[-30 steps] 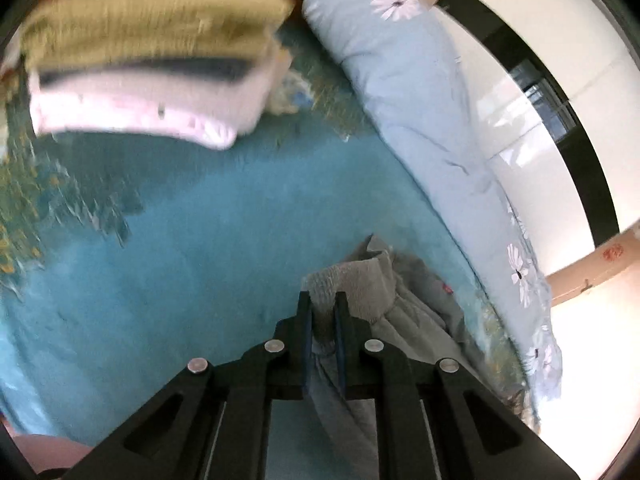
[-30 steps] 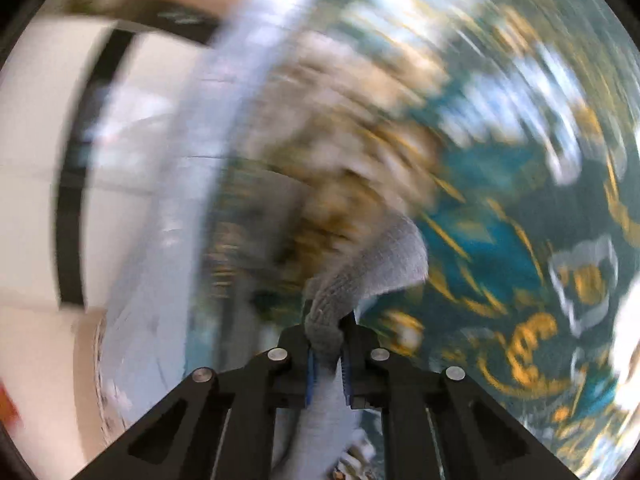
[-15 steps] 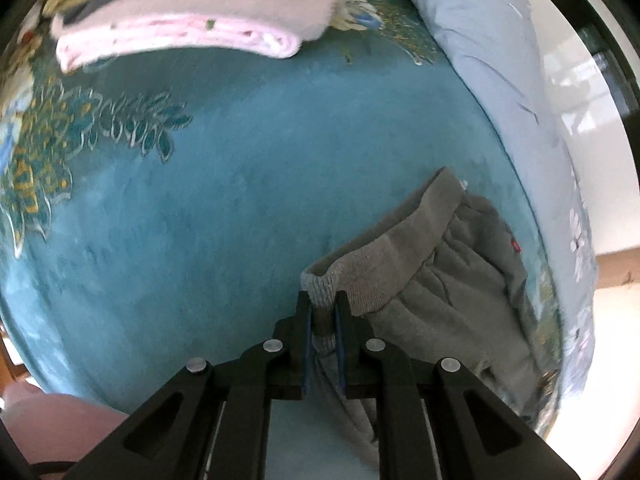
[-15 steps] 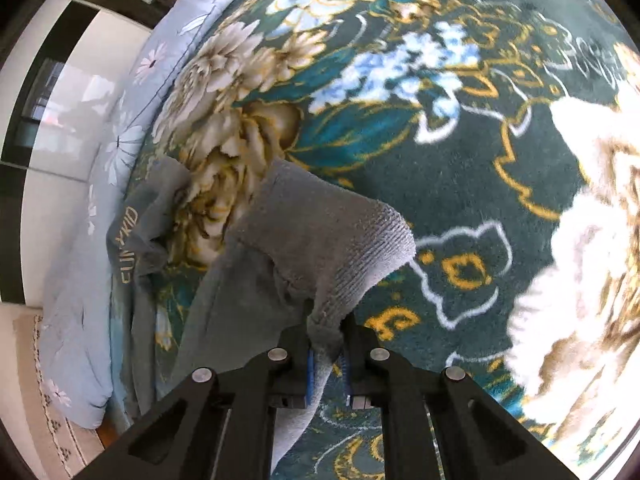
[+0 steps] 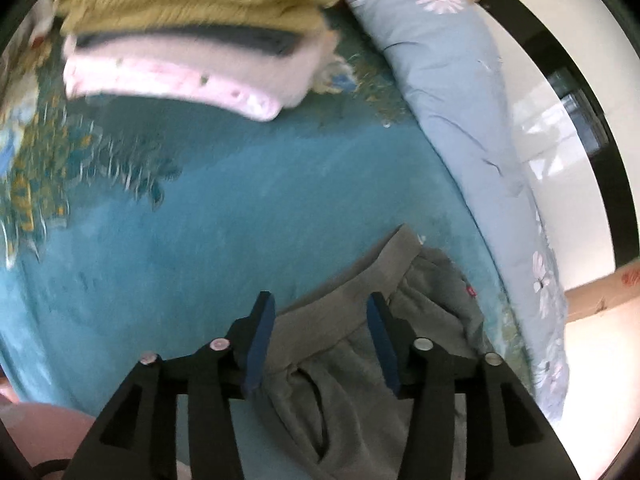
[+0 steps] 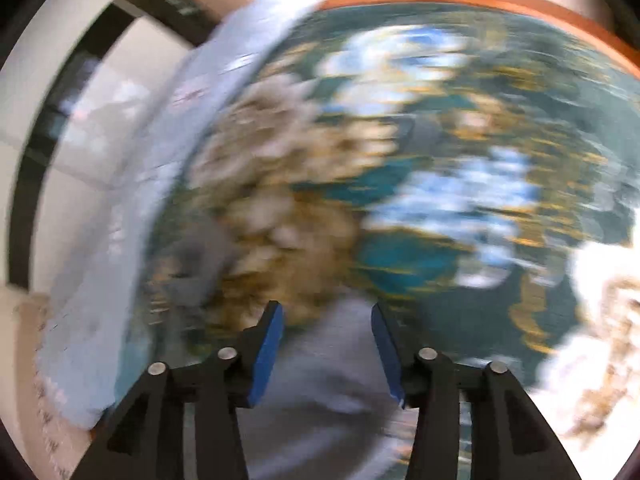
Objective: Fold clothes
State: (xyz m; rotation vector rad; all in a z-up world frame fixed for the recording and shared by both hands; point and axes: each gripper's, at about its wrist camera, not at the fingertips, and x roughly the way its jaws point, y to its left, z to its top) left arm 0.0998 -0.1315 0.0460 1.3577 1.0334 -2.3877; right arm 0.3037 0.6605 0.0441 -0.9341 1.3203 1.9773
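Left wrist view shows the left gripper (image 5: pixel 320 320) with its jaws spread; they have just been opening, and its blue pads (image 5: pixel 260 344) stand clear on either side of the grey sweatpants (image 5: pixel 352 360), no longer pinching the waistband (image 5: pixel 360 276). The sweatpants lie crumpled on the teal blanket (image 5: pixel 220 220) at the near right, waistband towards the far side, a small red tag (image 5: pixel 471 291) showing on the cloth. Far off to the left sits a stack of folded clothes (image 5: pixel 192 52), olive on top, pale pink at the bottom, somewhat blurred. A light blue quilt with white daisies (image 5: pixel 460 100) runs along the right edge of the bed.

From the right wrist view everything is smeared by motion. The right gripper (image 6: pixel 326 336) also has its jaws apart, having just been opening, and grey cloth (image 6: pixel 320 380) lies below and between them, not pressed by the pads. Beyond it the floral blanket (image 6: pixel 420 200) is a blur of teal, gold and white, with another grey fold (image 6: pixel 192 264) to the left near the pale blue quilt (image 6: pixel 132 220).
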